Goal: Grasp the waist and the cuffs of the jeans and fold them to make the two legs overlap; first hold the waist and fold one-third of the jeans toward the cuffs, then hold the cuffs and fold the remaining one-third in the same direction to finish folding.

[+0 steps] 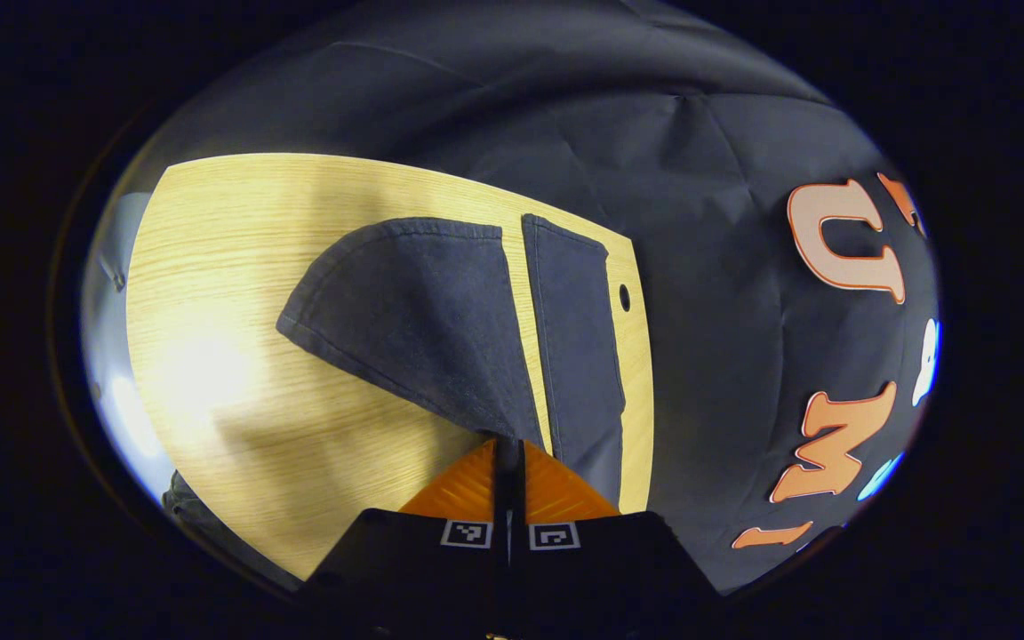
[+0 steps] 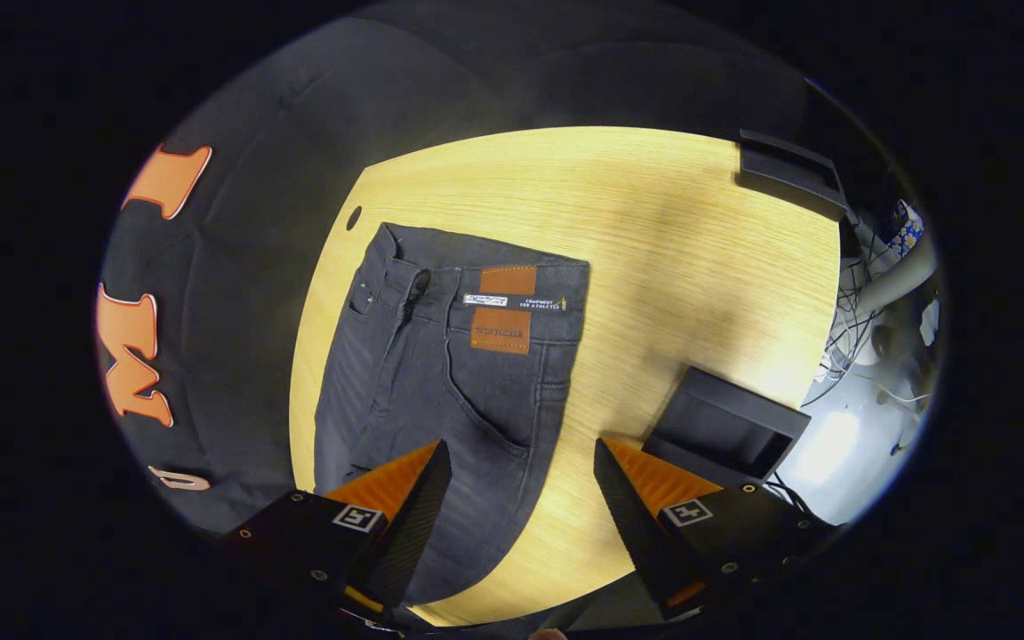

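Both legs of jeans [image 1: 441, 329] spread on table [image 1: 210, 267]; left gripper [image 1: 508, 444] clenched on cuff, right gripper [image 2: 521, 462] held released over waist [image 2: 485, 276]

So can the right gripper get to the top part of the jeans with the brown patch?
Probably yes. The right gripper is open over the jeans, and nothing lies between it and the waist on the table.

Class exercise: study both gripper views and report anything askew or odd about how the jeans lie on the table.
One leg of the jeans is lifted and splayed away from the other leg, pinched by the left gripper. Nothing else stands out.
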`<state>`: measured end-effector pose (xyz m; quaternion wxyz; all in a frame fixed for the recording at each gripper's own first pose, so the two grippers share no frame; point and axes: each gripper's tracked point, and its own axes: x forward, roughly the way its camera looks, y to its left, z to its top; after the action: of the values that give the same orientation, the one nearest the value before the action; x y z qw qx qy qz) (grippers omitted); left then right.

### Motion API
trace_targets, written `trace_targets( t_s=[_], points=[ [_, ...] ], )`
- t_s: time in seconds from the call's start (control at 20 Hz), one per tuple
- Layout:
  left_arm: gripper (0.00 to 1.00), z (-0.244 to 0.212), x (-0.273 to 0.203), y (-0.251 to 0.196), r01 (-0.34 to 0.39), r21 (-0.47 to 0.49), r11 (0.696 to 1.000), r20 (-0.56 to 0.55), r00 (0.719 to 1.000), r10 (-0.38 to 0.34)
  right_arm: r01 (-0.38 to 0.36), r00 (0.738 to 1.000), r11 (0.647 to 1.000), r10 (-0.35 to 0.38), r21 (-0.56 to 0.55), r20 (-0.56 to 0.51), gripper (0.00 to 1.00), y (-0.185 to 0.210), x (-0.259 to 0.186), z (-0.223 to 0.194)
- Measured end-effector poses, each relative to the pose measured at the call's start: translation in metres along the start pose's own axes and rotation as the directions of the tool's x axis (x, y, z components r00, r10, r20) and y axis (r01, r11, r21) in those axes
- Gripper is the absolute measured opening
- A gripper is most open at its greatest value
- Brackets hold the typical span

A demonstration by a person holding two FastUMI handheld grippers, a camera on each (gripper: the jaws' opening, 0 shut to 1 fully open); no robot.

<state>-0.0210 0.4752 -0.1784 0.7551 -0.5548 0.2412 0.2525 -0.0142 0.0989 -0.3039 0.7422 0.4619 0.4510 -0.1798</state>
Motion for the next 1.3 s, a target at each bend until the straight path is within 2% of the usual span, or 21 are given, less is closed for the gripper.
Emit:
trace_targets(
  t_s=[0.4,0.45,0.5,0.55,0.6,0.7,0.8,0.95,1.0,1.05,1.1,1.15,1.2,1.3],
  points=[
    [0.01,-0.001,-0.002,-0.010,0.013,0.008,1.000,-0.003,1.000,-0.013,-0.020,1.000,1.000,0.020,-0.006,0.004,0.99,0.023,0.023,0.005],
    [0.01,0.000,-0.002,-0.010,0.014,0.006,1.000,-0.002,1.000,-0.014,-0.017,1.000,1.000,0.018,-0.026,0.011,0.91,0.027,0.025,0.006],
    [0.01,-0.001,-0.003,-0.008,0.016,0.004,1.000,-0.002,1.000,-0.016,-0.011,1.000,0.999,0.012,-0.053,0.025,0.97,0.028,0.029,0.006],
    [0.01,-0.001,-0.002,-0.007,0.014,0.002,1.000,-0.002,1.000,-0.014,0.004,0.999,0.996,-0.001,-0.084,0.038,0.94,0.027,0.032,0.005],
    [0.01,-0.002,-0.001,-0.006,0.012,0.000,1.000,-0.003,1.000,-0.012,0.015,0.999,0.994,-0.010,-0.110,0.051,0.84,0.024,0.035,0.006],
    [0.01,-0.003,0.000,-0.006,0.017,-0.004,1.000,0.002,1.000,-0.017,0.020,0.999,0.992,-0.014,-0.128,0.047,0.50,0.019,0.043,0.006],
    [0.01,-0.004,0.000,-0.002,0.006,-0.001,1.000,0.004,1.000,-0.006,-0.042,0.999,0.999,0.042,-0.023,-0.009,0.15,0.023,0.045,0.003],
    [0.01,-0.001,-0.007,-0.005,-0.001,-0.002,1.000,0.035,0.999,0.001,-0.105,0.992,0.994,0.104,-0.016,-0.075,0.13,0.023,0.036,0.002],
    [0.01,-0.001,-0.014,0.001,-0.049,-0.004,0.999,0.046,0.998,0.050,-0.122,0.989,0.992,0.120,-0.025,-0.087,0.13,0.027,0.032,0.002],
    [0.01,-0.002,-0.018,0.014,-0.128,0.009,0.992,0.021,0.992,0.128,-0.149,0.985,0.988,0.146,-0.031,-0.092,0.13,0.033,0.027,0.004],
    [0.01,-0.009,-0.022,0.015,-0.152,0.024,0.988,0.001,0.988,0.152,-0.174,0.982,0.984,0.170,-0.037,-0.087,0.13,0.036,0.019,0.005],
    [0.01,-0.007,-0.026,0.016,-0.171,0.026,0.985,0.018,0.985,0.171,-0.188,0.979,0.981,0.185,-0.039,-0.081,0.18,0.040,0.012,0.007],
    [0.01,-0.008,-0.025,0.011,-0.190,0.033,0.981,0.017,0.982,0.190,-0.210,0.976,0.977,0.207,-0.040,-0.067,0.12,0.046,0.005,0.011],
    [0.01,-0.008,-0.032,0.003,-0.236,0.044,0.971,-0.007,0.972,0.236,-0.244,0.970,0.969,0.243,-0.029,-0.028,0.11,0.061,-0.012,0.017]
  ],
)
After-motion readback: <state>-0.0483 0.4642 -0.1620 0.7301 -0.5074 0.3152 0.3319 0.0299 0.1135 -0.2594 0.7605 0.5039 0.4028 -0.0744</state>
